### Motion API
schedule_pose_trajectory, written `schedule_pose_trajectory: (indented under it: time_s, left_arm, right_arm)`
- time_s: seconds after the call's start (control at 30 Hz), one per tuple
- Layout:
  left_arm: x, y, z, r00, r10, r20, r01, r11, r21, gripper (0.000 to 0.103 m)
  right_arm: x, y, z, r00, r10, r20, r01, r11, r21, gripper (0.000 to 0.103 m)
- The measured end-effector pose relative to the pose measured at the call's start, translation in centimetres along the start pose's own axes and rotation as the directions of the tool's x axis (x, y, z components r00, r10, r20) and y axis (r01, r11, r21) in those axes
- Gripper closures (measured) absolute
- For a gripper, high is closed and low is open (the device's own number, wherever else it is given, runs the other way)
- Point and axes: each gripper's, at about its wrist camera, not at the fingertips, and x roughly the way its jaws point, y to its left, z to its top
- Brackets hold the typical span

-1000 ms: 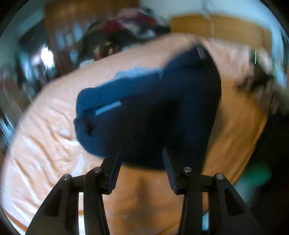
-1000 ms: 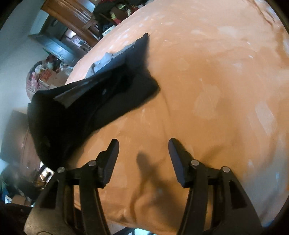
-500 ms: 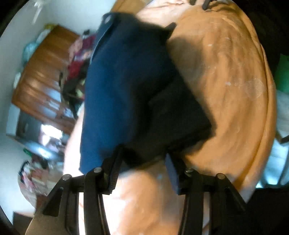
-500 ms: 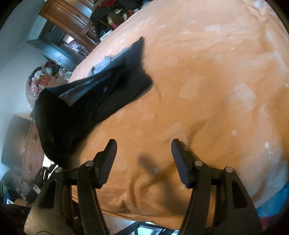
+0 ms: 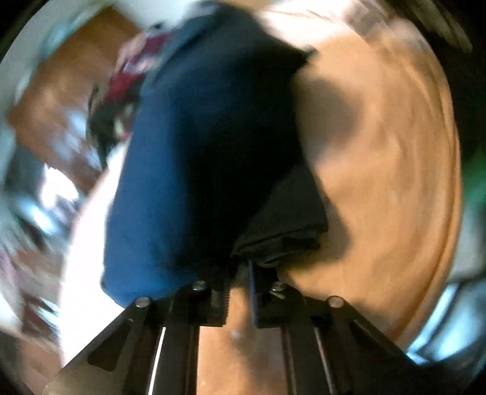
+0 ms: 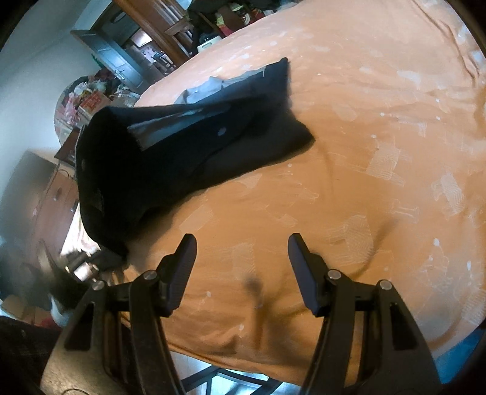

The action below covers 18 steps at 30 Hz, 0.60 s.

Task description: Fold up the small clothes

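A: L gripper [image 5: 238, 293] first. What's it got?

B: Jaws nearly shut, only a thin gap showing. Edge of the navy garment [image 5: 200, 158] sits right at the tips, looks pinched, but the frame's badly blurred so I can't tell for sure the cloth is clamped.

A: R gripper [image 6: 241, 270]?

B: Wide open, nothing in it. Just bare orange bedspread [image 6: 379, 145] between the jaws and right under them.

A: Where's the garment from the R side?

B: Ahead and to the left of the R gripper, well apart from it. Near end is lifted off the spread in a dark hump; far end lies flat, pale inner lining showing at the top edge.

A: Further out?

B: Beyond the bed edge on the left: wooden furniture [image 6: 164, 27], a heap of clutter [image 6: 88, 94]. All small or blurred.

A: Risks?

B: My read: main one is the L grip. If it only has a thin edge, cloth could slip out mid-swing and the fold flops crooked. Also it's carried one-handed w/ the R idle, so the free corner may drag and bunch, or the layers shift. Near end hangs close to the bed's left edge too; drop it there and it could slide off.

A: Any labels, brand, text?

B: None readable. A couple of pale dots on the garment, maybe buttons. Something red in the clutter, too small to make out.
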Motion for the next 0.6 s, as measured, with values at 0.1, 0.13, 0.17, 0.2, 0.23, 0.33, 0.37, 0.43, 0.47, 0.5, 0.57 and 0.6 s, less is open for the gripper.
schedule_pose_trajectory:
  time_s: [0.1, 0.13, 0.17, 0.2, 0.23, 0.33, 0.37, 0.43, 0.47, 0.5, 0.57, 0.6]
  left_arm:
    - [-2.6, 5.9, 0.9, 0.984, -0.124, 0.130, 0.162, 0.923, -0.349, 0.098]
    - [-3.2, 8.2, 0.7, 0.972, -0.148, 0.183, 0.217, 0.862, -0.457, 0.098]
    - [-3.9, 11.0, 0.1, 0.953, -0.164, 0.254, 0.286, 0.761, -0.582, 0.098]
    - [-4.5, 13.9, -0.7, 0.931, -0.160, 0.327, 0.349, 0.647, -0.678, 0.098]
    - [-4.8, 15.4, -1.0, 0.923, -0.142, 0.357, 0.367, 0.600, -0.710, 0.098]
    - [-5.3, 19.6, -2.0, 0.919, -0.061, 0.390, 0.364, 0.511, -0.779, 0.098]
    - [-4.9, 20.4, -2.1, 0.928, -0.048, 0.370, 0.342, 0.508, -0.790, 0.098]
    - [-3.4, 21.1, -2.2, 0.938, -0.077, 0.338, 0.329, 0.499, -0.802, 0.098]
    - [-2.3, 21.0, -2.2, 0.946, -0.095, 0.311, 0.315, 0.509, -0.801, 0.098]
    - [-1.4, 20.4, -2.3, 0.953, -0.113, 0.280, 0.296, 0.531, -0.794, 0.098]
    - [0.2, 20.3, -2.2, 0.962, -0.143, 0.234, 0.274, 0.550, -0.789, 0.098]
    - [0.7, 20.1, -2.3, 0.962, -0.153, 0.227, 0.273, 0.545, -0.793, 0.098]
  right_arm:
    - [-0.4, 0.1, 0.1, 1.000, 0.002, 0.009, -0.002, 1.000, -0.011, 0.042]
    - [-0.5, 0.1, 0.2, 1.000, 0.000, 0.013, 0.000, 1.000, -0.010, 0.042]
    - [-0.6, -0.2, 0.4, 1.000, -0.004, 0.015, 0.005, 1.000, -0.008, 0.042]
    - [-0.6, -0.3, 0.5, 1.000, -0.007, 0.016, 0.007, 1.000, -0.005, 0.042]
    - [-0.5, -0.4, 0.6, 1.000, -0.009, 0.017, 0.009, 1.000, 0.000, 0.042]
    - [-0.1, -0.8, 1.1, 1.000, 0.000, 0.017, 0.000, 1.000, 0.005, 0.042]
    - [0.0, -0.8, 1.3, 1.000, 0.004, 0.015, -0.004, 1.000, -0.001, 0.042]
    - [0.4, -0.7, 1.8, 1.000, 0.011, 0.011, -0.011, 1.000, -0.019, 0.042]
    - [0.5, -0.7, 2.1, 1.000, 0.014, 0.011, -0.014, 1.000, -0.027, 0.042]
    - [0.7, -0.6, 2.4, 1.000, 0.014, 0.011, -0.014, 0.999, -0.037, 0.042]
    - [0.9, -0.4, 2.9, 1.000, 0.018, 0.008, -0.018, 0.998, -0.055, 0.041]
    - [1.0, -0.3, 3.3, 1.000, 0.024, 0.007, -0.023, 0.998, -0.064, 0.041]
